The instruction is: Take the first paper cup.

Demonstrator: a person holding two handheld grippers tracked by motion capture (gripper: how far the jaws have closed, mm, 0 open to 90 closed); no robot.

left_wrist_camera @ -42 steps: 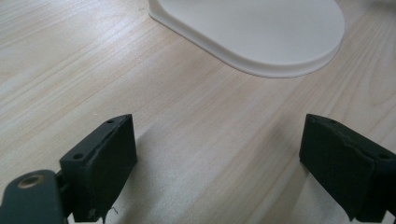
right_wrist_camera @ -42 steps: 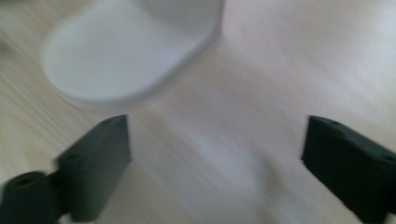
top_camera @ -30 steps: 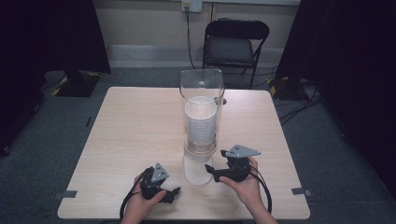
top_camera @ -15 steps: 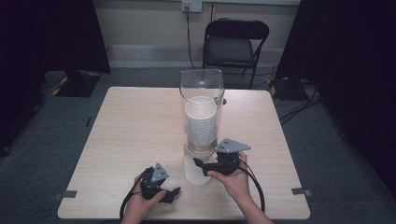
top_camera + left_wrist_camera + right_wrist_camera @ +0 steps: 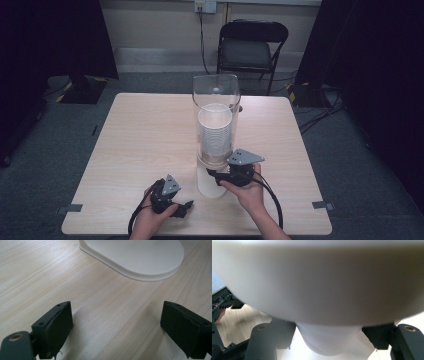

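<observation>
High view first: the right gripper (image 5: 218, 176) has slid in from a second ago and now sits right under the cup dispenser (image 5: 216, 120), at the lowest cup (image 5: 210, 169) poking out below the stack. The left gripper (image 5: 184, 206) stays low on the table (image 5: 135, 140), off to its partner's side, idle.

Left gripper view: jaws spread wide, nothing between them, the dispenser's white base (image 5: 140, 257) ahead on the wood.

Right gripper view: jaws stand either side of the cup's bottom (image 5: 328, 341), close against it, the dispenser collar (image 5: 319, 282) looming above. Whether they actually pinch it, I cannot tell. My read: a downward pull comes next.
</observation>
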